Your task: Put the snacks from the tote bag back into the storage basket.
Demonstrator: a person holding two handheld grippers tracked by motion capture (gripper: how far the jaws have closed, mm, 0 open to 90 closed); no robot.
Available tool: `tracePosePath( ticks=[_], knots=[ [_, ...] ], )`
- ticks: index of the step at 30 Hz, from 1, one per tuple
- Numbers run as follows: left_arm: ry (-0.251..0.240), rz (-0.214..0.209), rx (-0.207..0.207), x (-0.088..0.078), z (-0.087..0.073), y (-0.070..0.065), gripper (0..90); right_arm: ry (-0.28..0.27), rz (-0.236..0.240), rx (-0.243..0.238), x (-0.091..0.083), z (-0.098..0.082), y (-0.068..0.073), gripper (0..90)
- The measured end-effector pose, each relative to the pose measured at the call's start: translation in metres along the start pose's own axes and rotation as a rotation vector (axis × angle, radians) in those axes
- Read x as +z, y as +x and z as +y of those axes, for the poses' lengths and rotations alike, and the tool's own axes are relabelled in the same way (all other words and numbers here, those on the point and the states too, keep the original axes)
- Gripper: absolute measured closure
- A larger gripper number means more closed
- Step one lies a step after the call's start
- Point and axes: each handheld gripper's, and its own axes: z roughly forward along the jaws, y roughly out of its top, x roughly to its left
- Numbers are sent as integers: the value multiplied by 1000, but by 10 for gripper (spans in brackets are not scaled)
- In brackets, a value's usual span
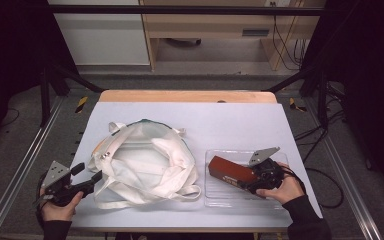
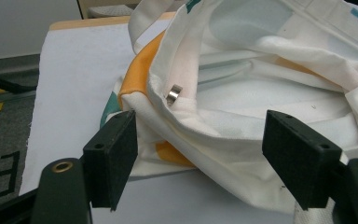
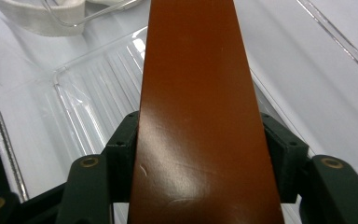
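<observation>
Right claw (image 3: 200,158) pinching brown box (image 3: 196,93) by its long sides over the clear tray (image 1: 275,200): stiff, glossy, maybe slippery. Left claw (image 2: 200,154) spread at limp tote bag (image 2: 270,84) rim; grab hem.

Tote bag (image 1: 145,162): soft off-white woven cloth, matt and creased, with orange and teal printed patches; a small shiny metal snap (image 2: 174,94) sits on its inner hem. Tray (image 1: 215,197): clear glossy plastic, ribbed on its floor. Box (image 3: 200,116): smooth reddish-brown surface with a satin sheen and faint scuffs. Worktop (image 1: 230,120): matt pale covering, bare wood along the far edge. Left claw (image 2: 205,156) and right claw (image 3: 200,158): matt black plastic with brass-coloured fittings.
</observation>
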Motion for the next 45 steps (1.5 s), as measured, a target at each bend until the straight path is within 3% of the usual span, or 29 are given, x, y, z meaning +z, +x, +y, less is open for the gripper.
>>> tracePosePath(
  ticks=[4,10,13,16,18,25,27,29,37,45],
  knots=[
    [1,-2,-1,0,0,0,267,6,-11,13,0,0,0,408],
    [0,1,1,0,0,0,268,-67,-35,23,-9,1,1,404],
    [-3,-1,-3,-1,0,0,267,-108,-69,44,-19,3,3,420],
    [-3,-1,-2,-1,0,0,267,-173,-98,79,-30,3,5,495],
    [-5,-1,-3,-1,0,-1,267,-195,-121,96,-36,2,9,591],
    [-8,-2,-7,-2,0,-1,267,-225,-226,120,-42,-3,27,831],
    [-10,-3,-5,-2,1,-1,267,-247,-222,145,-43,-5,31,900],
    [-13,-5,-3,-2,1,-1,267,-267,-207,169,-45,-10,34,900],
    [-24,-6,-7,-3,1,-2,266,-233,-186,234,-40,-30,50,900],
    [-17,-3,-3,-3,1,-1,266,-158,-175,219,-24,-24,53,900]
  ],
)
